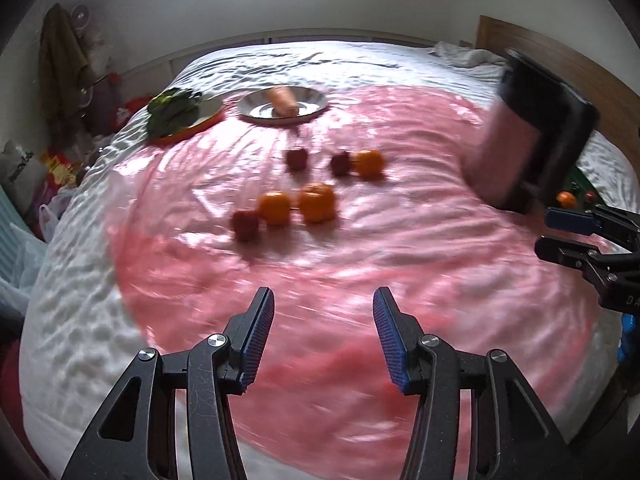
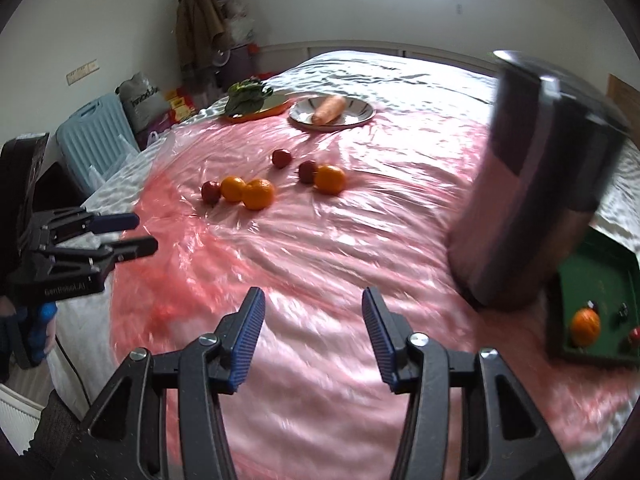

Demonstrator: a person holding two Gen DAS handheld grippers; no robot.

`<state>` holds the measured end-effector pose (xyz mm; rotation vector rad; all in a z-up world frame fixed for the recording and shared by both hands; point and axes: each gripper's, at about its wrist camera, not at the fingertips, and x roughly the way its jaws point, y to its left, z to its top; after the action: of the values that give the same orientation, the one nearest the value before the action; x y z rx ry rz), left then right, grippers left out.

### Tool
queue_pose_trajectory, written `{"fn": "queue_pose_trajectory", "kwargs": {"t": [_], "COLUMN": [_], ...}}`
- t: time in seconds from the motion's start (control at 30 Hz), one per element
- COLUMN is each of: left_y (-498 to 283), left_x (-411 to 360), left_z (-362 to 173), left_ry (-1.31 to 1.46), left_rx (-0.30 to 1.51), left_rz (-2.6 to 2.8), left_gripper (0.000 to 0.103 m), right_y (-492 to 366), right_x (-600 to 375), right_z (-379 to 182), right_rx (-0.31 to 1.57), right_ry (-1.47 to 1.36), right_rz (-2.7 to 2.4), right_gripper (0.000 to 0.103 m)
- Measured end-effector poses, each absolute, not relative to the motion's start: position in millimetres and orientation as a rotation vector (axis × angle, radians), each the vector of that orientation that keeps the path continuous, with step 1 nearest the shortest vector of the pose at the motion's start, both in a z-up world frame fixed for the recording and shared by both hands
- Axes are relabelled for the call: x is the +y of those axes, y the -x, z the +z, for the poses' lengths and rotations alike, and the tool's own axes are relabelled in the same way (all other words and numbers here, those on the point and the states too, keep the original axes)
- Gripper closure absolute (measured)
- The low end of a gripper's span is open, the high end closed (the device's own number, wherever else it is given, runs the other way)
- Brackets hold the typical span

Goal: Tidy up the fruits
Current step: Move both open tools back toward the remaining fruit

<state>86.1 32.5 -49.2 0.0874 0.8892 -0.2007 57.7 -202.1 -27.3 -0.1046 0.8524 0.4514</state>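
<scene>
Both tongs hang empty over the bed's near edge, left tongs (image 1: 323, 336) and right tongs (image 2: 313, 332) apart; oranges (image 2: 329, 179) and small red fruits (image 2: 281, 158) lie mid-bed.

Fruits (image 2: 256, 194) mid-bed; plates (image 2: 332, 114) behind; pot (image 2: 536, 184) right, tray (image 2: 592, 280) beside it.

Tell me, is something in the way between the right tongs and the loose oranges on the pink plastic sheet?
Nothing visible. Only bare pink plastic sheet lies between the open right tongs and the nearest round orange. The tall dark metal container stands off to the right.
</scene>
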Motion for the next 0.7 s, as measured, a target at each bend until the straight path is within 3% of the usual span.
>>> {"fn": "queue_pose_trajectory", "kwargs": {"t": [0.7], "left_y": [-196.7], "left_x": [70.0], "left_z": [-80.8], "left_ry": [-0.173], "left_rx": [0.965], "left_rz": [-0.304], "left_gripper": [0.057], "right_y": [-157.5], "right_x": [-163.5], "right_z": [-62.0], "right_rx": [0.908], "right_ry": [0.140], "right_rz": [0.475], "right_gripper": [0.015]}}
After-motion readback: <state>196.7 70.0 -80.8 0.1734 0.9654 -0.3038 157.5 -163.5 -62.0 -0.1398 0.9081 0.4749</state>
